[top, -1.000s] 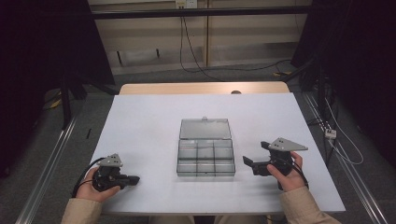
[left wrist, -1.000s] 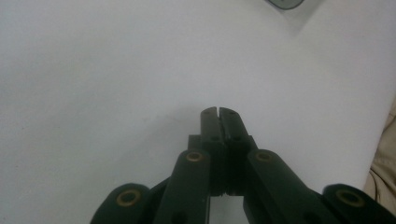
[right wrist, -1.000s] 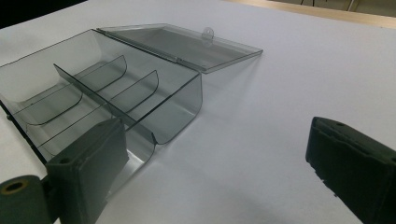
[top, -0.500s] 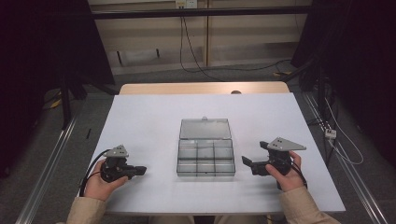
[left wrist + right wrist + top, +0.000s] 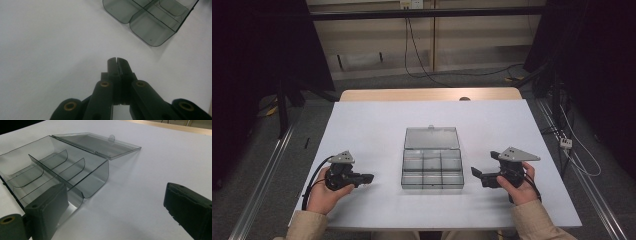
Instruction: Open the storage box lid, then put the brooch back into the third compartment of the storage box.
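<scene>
High view: white table [image 5: 377,125] across frame centre; clear compartment box [image 5: 432,167], lid open, at centre; right hand-held gripper [image 5: 478,173] lower right, jaws apart, empty; left hand-held gripper [image 5: 368,177] lower left, jaws together, empty.

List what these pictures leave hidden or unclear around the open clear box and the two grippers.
- Right gripper, right gripper view: one jaw covers the clear box's near corner; the frame's left edge cuts the box off.
- Left gripper, left gripper view: the top edge cuts off most of the box.
- High view: the small dark thing at the table's far edge is too small to identify.
</scene>
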Motion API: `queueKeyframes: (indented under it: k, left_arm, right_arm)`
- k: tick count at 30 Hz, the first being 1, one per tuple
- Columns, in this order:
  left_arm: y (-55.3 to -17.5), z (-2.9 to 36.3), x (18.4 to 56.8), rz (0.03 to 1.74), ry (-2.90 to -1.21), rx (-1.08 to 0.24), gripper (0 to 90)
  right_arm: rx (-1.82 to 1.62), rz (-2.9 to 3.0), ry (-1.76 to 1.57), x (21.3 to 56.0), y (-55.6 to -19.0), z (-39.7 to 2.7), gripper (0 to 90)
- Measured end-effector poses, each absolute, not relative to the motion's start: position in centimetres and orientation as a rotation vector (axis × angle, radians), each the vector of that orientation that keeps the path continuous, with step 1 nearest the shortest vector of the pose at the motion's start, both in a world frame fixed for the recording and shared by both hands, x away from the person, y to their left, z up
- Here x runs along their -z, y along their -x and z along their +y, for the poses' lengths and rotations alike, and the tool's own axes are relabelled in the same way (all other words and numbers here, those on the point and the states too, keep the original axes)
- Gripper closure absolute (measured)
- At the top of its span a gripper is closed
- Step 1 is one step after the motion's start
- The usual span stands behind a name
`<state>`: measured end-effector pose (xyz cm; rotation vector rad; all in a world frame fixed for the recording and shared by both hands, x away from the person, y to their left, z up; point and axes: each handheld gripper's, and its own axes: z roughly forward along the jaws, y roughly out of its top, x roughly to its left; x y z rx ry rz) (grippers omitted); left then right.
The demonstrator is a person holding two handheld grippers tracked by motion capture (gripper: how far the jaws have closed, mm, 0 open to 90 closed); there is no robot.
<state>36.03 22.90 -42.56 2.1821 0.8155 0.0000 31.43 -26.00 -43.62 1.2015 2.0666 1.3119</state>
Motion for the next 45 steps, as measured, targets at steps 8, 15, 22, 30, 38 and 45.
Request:
queueKeyframes:
  k: [8, 15, 22, 30, 38, 45]
  left_arm:
    - [-36.4, 22.5, 42.0, 0.841, -2.166, 0.001, 90.0]
    - [-36.8, 21.9, 41.1, 0.845, -2.142, -0.004, 90.0]
    - [-37.3, 21.0, 40.5, 0.844, -2.135, -0.002, 90.0]
    - [-38.0, 19.9, 39.6, 0.844, -2.126, -0.002, 90.0]
    - [-38.6, 18.4, 38.8, 0.829, -2.127, -0.002, 90.0]
    - [-39.2, 17.1, 38.5, 0.808, -2.133, 0.012, 90.0]
  right_arm:
    - [-1.316, 2.064, -1.200, 43.6, -31.4, -26.1, 5.2]
    - [-1.325, 2.056, -1.202, 43.4, -31.4, -26.0, 5.2]
    - [-1.328, 2.056, -1.199, 43.4, -31.3, -26.3, 5.1]
    - [-1.330, 2.054, -1.202, 43.4, -31.3, -26.4, 5.1]
    - [-1.334, 2.053, -1.201, 43.4, -31.3, -26.4, 5.2]
    - [-1.339, 2.045, -1.202, 43.3, -31.2, -26.5, 5.1]
